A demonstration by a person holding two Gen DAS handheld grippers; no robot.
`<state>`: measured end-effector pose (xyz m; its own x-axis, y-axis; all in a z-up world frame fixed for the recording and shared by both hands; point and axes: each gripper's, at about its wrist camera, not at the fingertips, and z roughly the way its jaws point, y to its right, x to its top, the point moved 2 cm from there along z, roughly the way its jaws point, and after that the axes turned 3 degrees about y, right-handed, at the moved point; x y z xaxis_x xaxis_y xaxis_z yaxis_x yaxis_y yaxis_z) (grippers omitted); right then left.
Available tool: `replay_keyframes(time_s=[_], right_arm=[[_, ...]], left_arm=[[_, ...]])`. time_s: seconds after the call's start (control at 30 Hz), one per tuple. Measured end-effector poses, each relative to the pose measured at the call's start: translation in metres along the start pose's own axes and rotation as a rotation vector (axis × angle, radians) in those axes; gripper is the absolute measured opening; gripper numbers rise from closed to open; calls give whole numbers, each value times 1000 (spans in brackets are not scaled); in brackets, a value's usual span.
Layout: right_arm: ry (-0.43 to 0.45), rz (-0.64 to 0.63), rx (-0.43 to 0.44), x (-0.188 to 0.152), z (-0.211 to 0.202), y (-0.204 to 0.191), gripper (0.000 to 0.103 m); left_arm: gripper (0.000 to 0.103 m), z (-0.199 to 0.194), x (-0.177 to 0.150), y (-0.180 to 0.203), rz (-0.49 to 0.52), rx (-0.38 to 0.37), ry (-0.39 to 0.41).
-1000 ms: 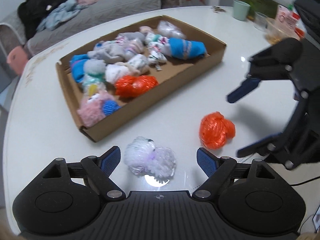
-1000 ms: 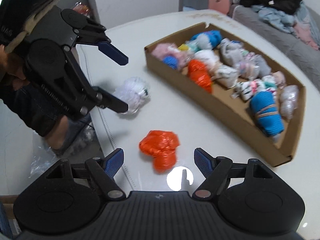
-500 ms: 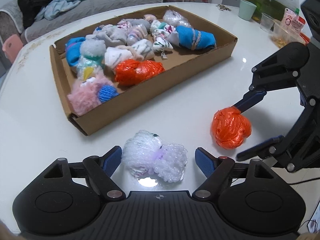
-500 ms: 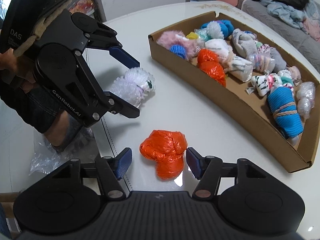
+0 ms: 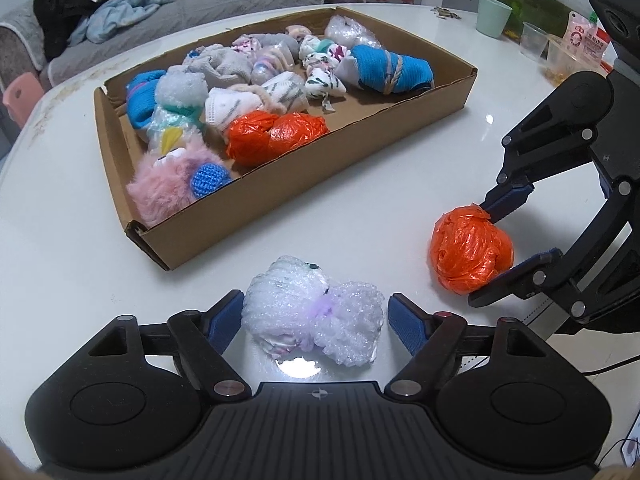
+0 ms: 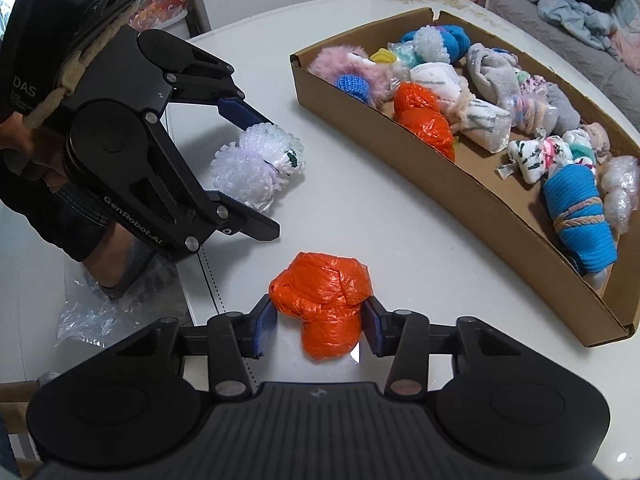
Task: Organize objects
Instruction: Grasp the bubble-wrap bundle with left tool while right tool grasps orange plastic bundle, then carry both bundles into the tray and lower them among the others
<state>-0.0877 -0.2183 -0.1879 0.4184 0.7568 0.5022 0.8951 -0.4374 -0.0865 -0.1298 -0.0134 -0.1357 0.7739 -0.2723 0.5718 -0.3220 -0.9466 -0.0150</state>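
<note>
Right gripper (image 6: 319,322) jaws now clamped on orange bundle (image 6: 322,302), left gripper (image 5: 316,320) jaws apart around bubble-wrap bundle (image 5: 314,322)

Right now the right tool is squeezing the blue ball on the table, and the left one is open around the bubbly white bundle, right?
Not blue: the right wrist view shows the right tool squeezing the orange ball. The left tool is open around the bubbly white bundle.

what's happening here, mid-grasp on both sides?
Close. A person holds a gripper in each hand at a white table. The right gripper has both pads against the orange plastic bundle, which sits on the table. The left gripper is open around the clear bubble-wrap bundle, with a visible gap at the right pad. The cardboard tray beyond holds similar wrapped bundles.
</note>
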Motion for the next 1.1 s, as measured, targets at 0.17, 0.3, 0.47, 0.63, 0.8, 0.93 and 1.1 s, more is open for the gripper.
replay_keyframes(time_s=[0.17, 0.3, 0.47, 0.63, 0.8, 0.93, 1.1], right_arm=[[7, 2, 2, 0, -1, -1, 36], [18, 11, 8, 0, -7, 1, 36], [55, 27, -4, 0, -26, 8, 36], [122, 54, -57, 2, -50, 21, 36], [203, 92, -130, 9, -70, 45, 36], [239, 130, -152, 18, -72, 74, 36], [265, 215, -140, 33, -57, 116, 36]], left_arm=[[66, -2, 2, 1, 4, 9, 8], [65, -5, 6, 4, 9, 0, -7], [65, -22, 24, 17, 29, -23, 38], [65, -35, 53, 24, 50, -11, 73], [65, -35, 84, 21, 70, 6, 91], [66, -26, 111, 14, 73, 11, 108], [66, -8, 132, 1, 72, 11, 96]])
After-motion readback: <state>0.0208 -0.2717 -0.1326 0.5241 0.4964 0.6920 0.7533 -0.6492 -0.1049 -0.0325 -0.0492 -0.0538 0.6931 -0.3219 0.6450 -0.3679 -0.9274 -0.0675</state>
